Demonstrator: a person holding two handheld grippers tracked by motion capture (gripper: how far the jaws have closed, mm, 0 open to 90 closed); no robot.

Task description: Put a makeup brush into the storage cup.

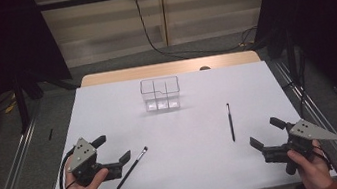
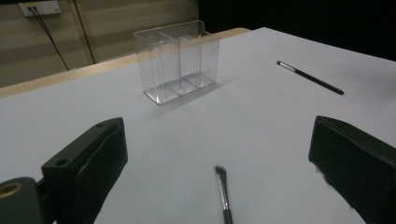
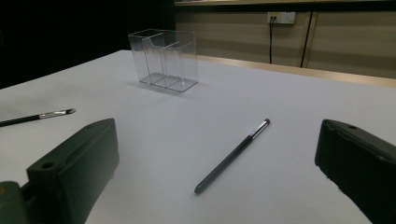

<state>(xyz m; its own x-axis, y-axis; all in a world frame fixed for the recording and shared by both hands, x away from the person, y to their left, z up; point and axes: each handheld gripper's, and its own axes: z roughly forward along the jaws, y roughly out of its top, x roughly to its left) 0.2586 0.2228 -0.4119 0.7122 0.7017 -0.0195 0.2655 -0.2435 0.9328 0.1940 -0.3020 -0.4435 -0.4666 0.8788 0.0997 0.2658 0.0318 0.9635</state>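
A clear plastic organizer (image 1: 160, 94) with compartments stands empty at the far middle of the white table (image 1: 107, 103). A small makeup brush (image 1: 132, 167) lies near the front left, just right of my open left gripper (image 1: 112, 149). In the left gripper view the brush (image 2: 223, 192) lies between the jaws and the organizer (image 2: 179, 60) stands ahead. A thin dark pen-like stick (image 1: 230, 121) lies right of centre, up and left of my open right gripper (image 1: 266, 133). The right gripper view shows that stick (image 3: 233, 155) ahead between the jaws, the organizer (image 3: 163, 59) beyond, and the brush (image 3: 39, 116) far left.
The table's wooden far edge (image 1: 167, 68) faces a wall with a hanging black cable (image 1: 146, 27). Metal rails (image 1: 11, 173) run along both sides of the table on the floor. Both hands rest near the front edge.
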